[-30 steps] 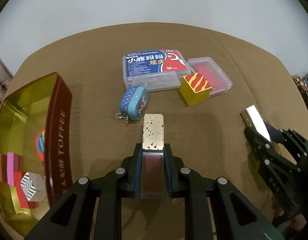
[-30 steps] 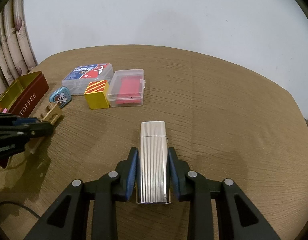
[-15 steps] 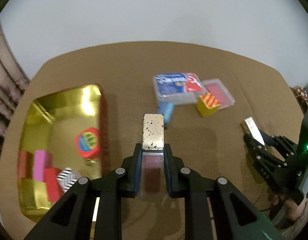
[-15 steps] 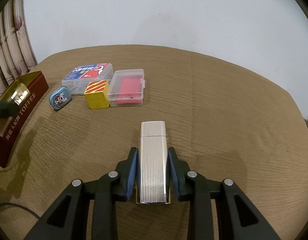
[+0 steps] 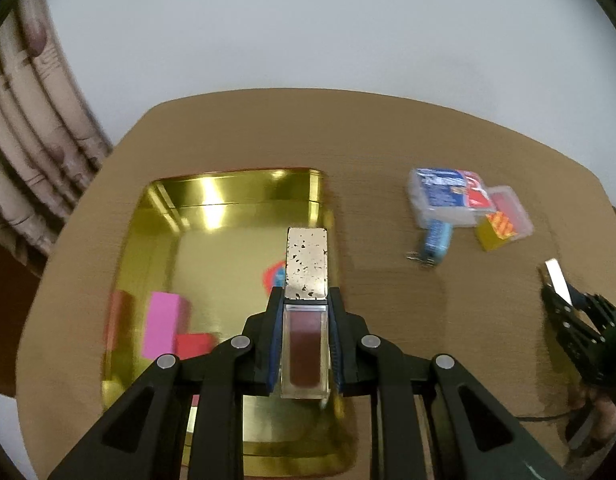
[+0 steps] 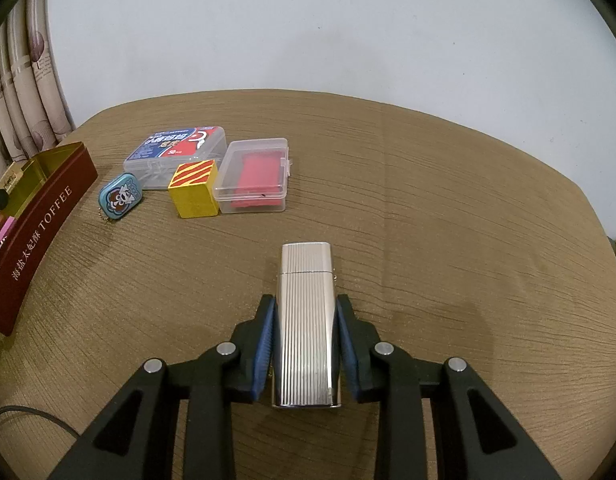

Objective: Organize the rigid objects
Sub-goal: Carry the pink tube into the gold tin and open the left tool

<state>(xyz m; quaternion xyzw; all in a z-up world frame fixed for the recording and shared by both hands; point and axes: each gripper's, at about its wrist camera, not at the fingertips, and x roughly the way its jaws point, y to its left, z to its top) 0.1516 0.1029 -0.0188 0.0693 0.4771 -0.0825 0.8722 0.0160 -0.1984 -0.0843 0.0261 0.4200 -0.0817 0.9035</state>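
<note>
Both grippers clamped on small cases above the brown worktop (image 6: 428,184).

Left gripper (image 5: 305,304) fingers pinched on a gold-capped red vial (image 5: 306,312), held over the gold toffee tin (image 5: 227,216); right gripper (image 6: 305,316) fingers closed on a ribbed silver lighter (image 6: 306,320), apart from yellow striped block (image 6: 193,190) and clear boxes (image 6: 253,178).

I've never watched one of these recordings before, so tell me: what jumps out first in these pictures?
The shiny gold rectangular tin on the brown table, with a pink block inside, catches the eye first. Above it, the left gripper clamps a small clear bottle of dark red liquid with a speckled gold cap. The right gripper grips a ribbed silver metal lighter, with a yellow cube with red stripes lying further off on the table.
</note>
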